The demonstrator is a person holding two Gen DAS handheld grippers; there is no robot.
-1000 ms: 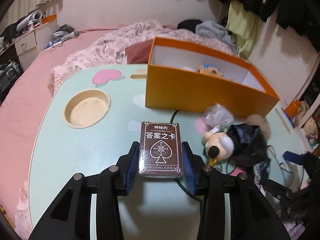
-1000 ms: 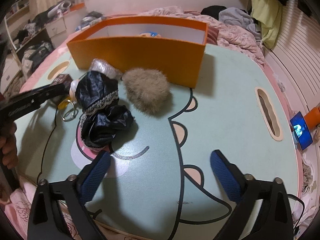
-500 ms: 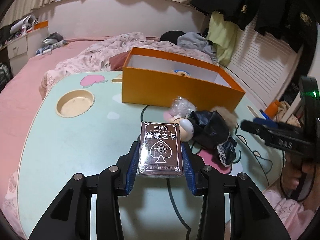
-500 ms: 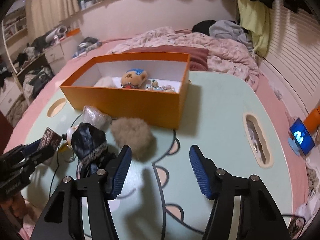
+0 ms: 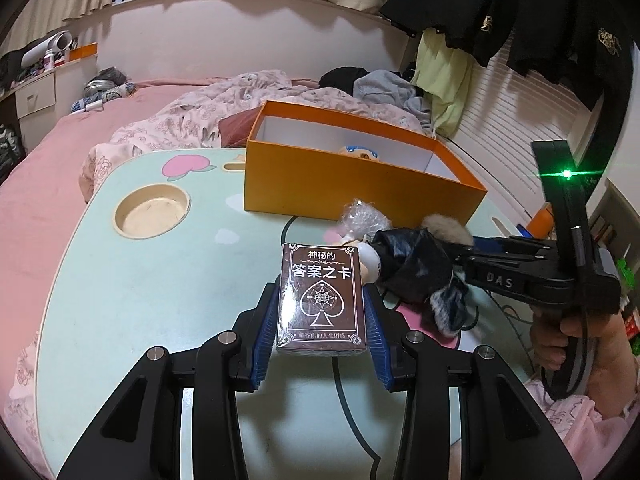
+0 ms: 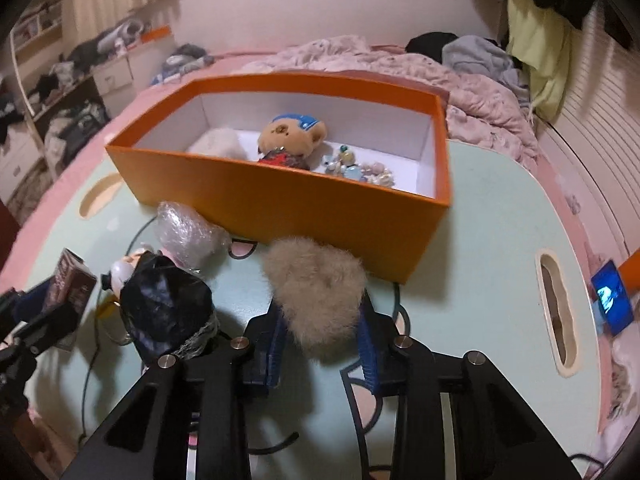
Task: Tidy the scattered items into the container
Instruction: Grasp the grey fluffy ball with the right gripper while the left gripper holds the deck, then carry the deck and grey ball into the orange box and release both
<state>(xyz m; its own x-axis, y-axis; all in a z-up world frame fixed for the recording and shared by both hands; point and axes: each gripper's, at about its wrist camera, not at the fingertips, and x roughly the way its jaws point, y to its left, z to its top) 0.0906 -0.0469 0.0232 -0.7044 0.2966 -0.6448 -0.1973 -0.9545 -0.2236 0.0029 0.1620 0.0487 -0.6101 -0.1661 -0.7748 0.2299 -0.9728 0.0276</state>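
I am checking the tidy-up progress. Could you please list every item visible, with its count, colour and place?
orange box: 1, orange outside and white inside, on the table's far side
teddy bear: 1, brown with blue cap, inside the box
beads: several, pale, inside the box
card box: 1, brown, between the left fingers
fur pompom: 1, beige, between the right fingers
black bundle: 1, black, on the table
plastic wrap: 1, clear, beside the box
table: 1, mint green
left gripper: 1, black and blue
right gripper: 1, black and blue

wrist views, low, both facing orange box (image 5: 360, 184)
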